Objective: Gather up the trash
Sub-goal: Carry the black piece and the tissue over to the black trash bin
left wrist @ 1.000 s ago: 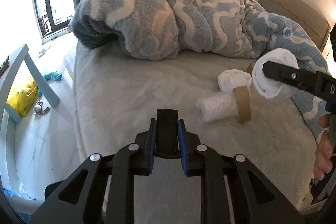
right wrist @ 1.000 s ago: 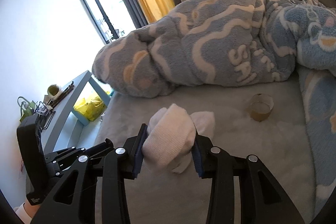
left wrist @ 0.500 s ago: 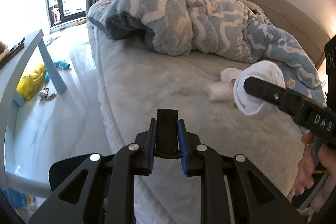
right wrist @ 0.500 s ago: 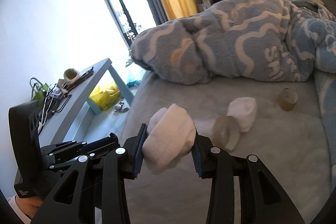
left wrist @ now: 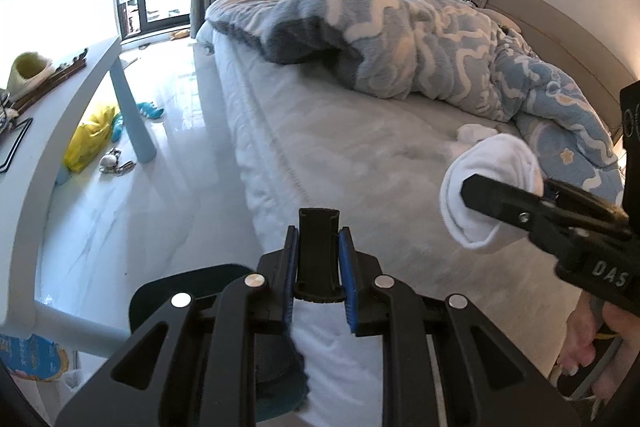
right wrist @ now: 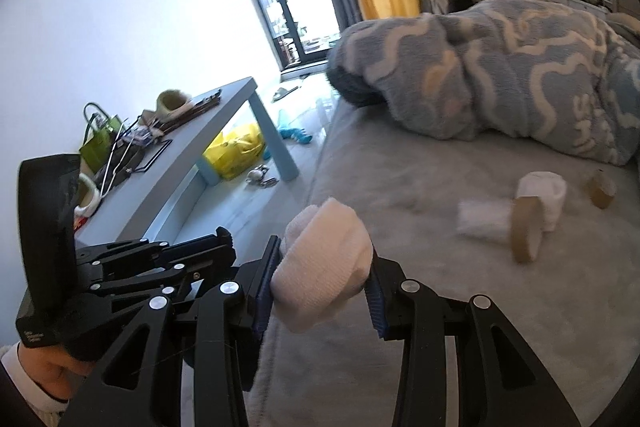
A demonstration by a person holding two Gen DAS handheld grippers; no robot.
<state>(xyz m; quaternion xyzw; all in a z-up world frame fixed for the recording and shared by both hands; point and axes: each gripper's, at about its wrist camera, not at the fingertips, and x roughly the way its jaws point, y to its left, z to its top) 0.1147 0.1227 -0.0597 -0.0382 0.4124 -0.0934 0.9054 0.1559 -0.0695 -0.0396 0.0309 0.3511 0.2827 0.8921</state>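
Now | right gripper point(right wrist: 322, 277) fingers pinching white sock roll point(right wrist: 320, 263) | left gripper point(left wrist: 319, 251) fingers clamped on black holder point(left wrist: 319, 247)

Fleece blanket point(right wrist: 500, 75) plush, wavy print; white sock bundle point(right wrist: 324, 263) knit cloth; floor point(left wrist: 160, 163) glossy; gripper frames matt black plastic

Left gripper point(left wrist: 319, 259) clamped on black piece point(left wrist: 319, 247); right gripper point(left wrist: 500, 203) gripping white sock point(left wrist: 488, 183) above grey bed point(left wrist: 340, 155); patterned blanket point(left wrist: 420, 43).
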